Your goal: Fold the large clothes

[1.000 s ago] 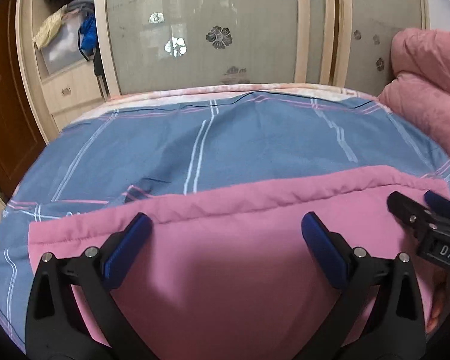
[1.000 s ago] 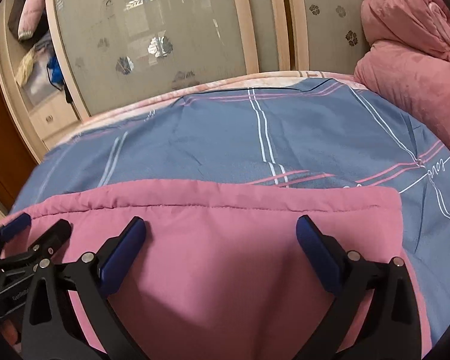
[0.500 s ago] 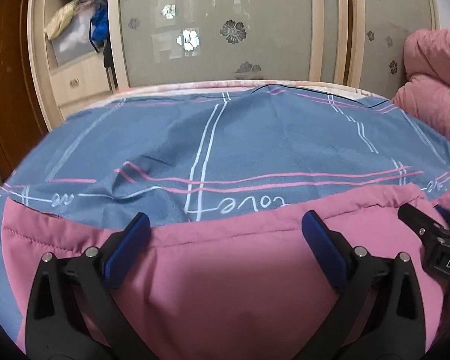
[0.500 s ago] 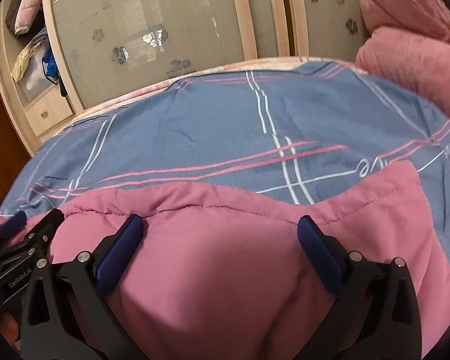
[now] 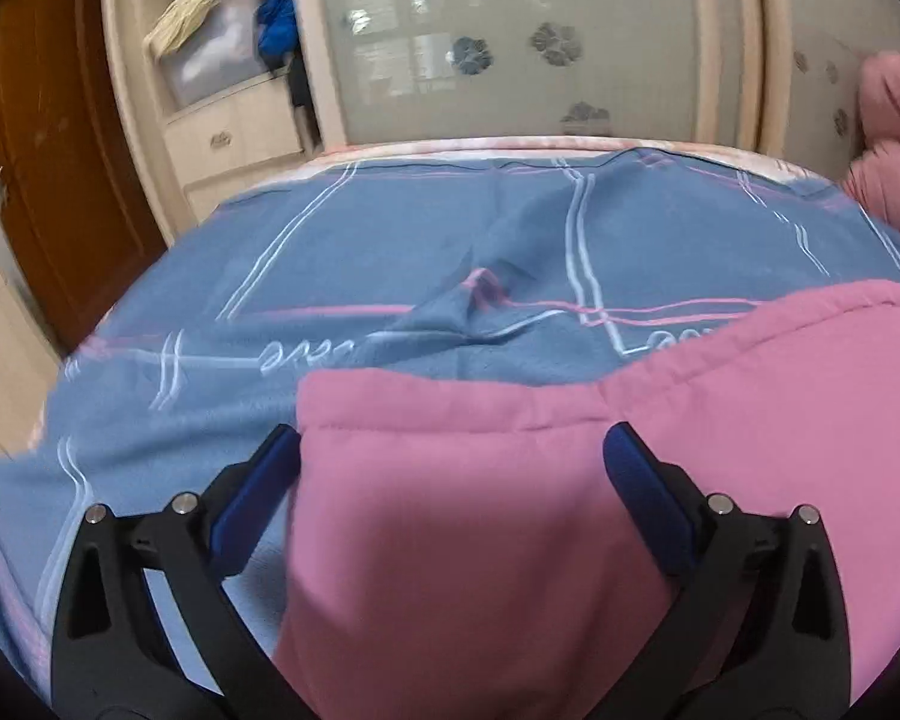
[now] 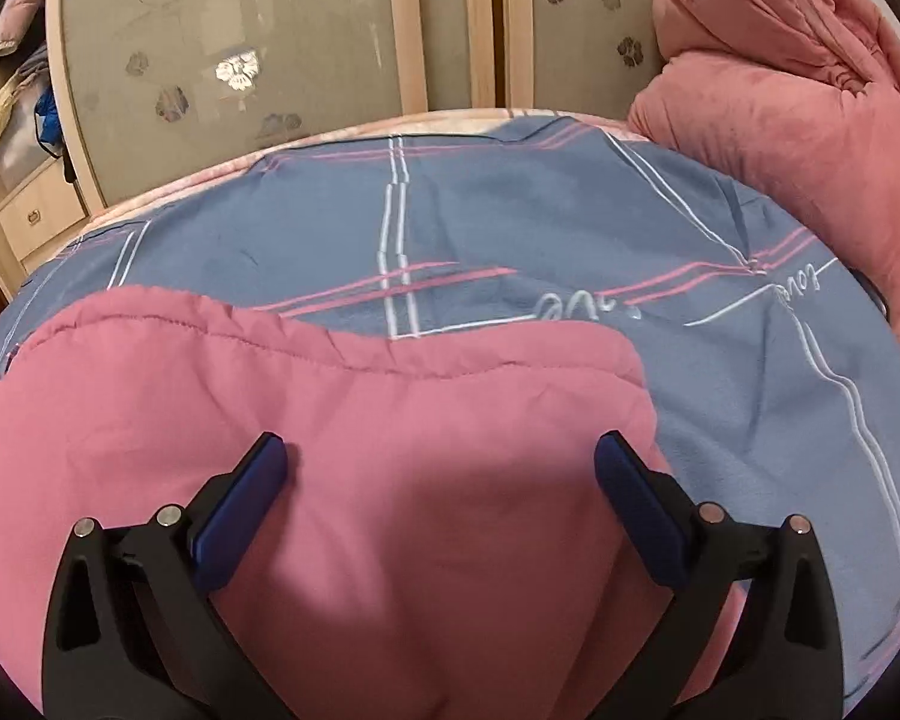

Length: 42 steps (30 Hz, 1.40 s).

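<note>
A large pink padded garment lies on the blue plaid bed sheet. In the left wrist view its stitched far edge and left corner sit just ahead of my left gripper, whose jaws stand wide open over the cloth without pinching it. In the right wrist view the same garment fills the lower half, its right corner near the right finger. My right gripper is also wide open above the cloth.
A rumpled pink quilt is piled at the bed's right. Wardrobe sliding doors stand behind the bed, with open shelves and drawers and a brown door to the left. A crease bunches the bed sheet.
Both grippers moved back and apart along the garment. The left one now sits at the garment's left corner, and the right gripper has left the left wrist view.
</note>
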Tool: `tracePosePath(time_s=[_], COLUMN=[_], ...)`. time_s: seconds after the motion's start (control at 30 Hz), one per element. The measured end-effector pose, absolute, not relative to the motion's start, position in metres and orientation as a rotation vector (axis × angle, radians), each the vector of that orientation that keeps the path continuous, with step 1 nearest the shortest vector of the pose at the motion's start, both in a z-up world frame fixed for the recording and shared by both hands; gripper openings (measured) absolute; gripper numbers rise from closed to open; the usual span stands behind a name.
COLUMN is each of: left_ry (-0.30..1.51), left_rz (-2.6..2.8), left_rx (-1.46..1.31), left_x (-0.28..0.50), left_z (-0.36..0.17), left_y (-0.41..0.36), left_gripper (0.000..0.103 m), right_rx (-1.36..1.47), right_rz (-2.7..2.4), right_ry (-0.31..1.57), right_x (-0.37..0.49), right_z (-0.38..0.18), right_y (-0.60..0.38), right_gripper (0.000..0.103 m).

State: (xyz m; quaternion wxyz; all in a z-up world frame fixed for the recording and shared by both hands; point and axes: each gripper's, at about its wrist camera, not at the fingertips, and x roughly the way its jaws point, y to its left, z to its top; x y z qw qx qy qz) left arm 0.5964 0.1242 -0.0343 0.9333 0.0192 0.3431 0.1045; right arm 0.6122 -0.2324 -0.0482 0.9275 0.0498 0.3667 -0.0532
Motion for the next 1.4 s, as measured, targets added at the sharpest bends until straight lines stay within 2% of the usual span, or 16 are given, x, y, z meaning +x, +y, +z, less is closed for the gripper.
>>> tracePosePath(time_s=[0.27,0.4,0.53,0.6,0.7,0.8,0.87,0.93,1.2,1.4], left_ry=[0.636,0.598,0.481,0.435,0.418,0.402,0.463,0.523,0.53,0.535], left_rz=[0.221,0.265,0.26,0.236,0.204,0.196,0.204,0.192,0.131,0.089], left_rx=[-0.12,-0.082,-0.159,-0.183,-0.136,-0.087,-0.073,-0.059,-0.003,-0.047], left_x=[0.588,0.575,0.496,0.446,0.367,0.297,0.272,0.256,0.162,0.116], left_z=[-0.044,-0.03,0.016,0.035,0.046,0.033,0.026,0.024,0.034,0.035], left_y=[0.15,0.146,0.151,0.151,0.137,0.118,0.106,0.095,0.054,0.043], left_gripper=[0.101,0.101,0.101,0.101,0.101,0.101,0.101,0.101,0.101,0.101], right_rx=[0.239,0.301,0.635,0.674,0.568,0.409,0.246,0.175,0.116,0.082], right_rz=[-0.05,-0.025,0.041,0.031,0.081,0.142,0.104,0.058,0.063,0.054], right_ry=[0.732,0.675,0.601,0.585,0.492,0.475,0.567,0.527,0.548,0.527], right_x=[0.618,0.607,0.56,0.524,0.435,0.345,0.312,0.267,0.172,0.142], right_z=[-0.069,-0.056,-0.044,-0.032,-0.006,-0.001,0.006,0.013,0.021,0.026], right_y=[-0.249,-0.258,-0.318,-0.333,-0.317,-0.283,-0.256,-0.24,-0.22,-0.217], right_gripper=[0.102,0.102,0.102,0.102,0.102,0.102,0.102,0.102,0.102,0.102])
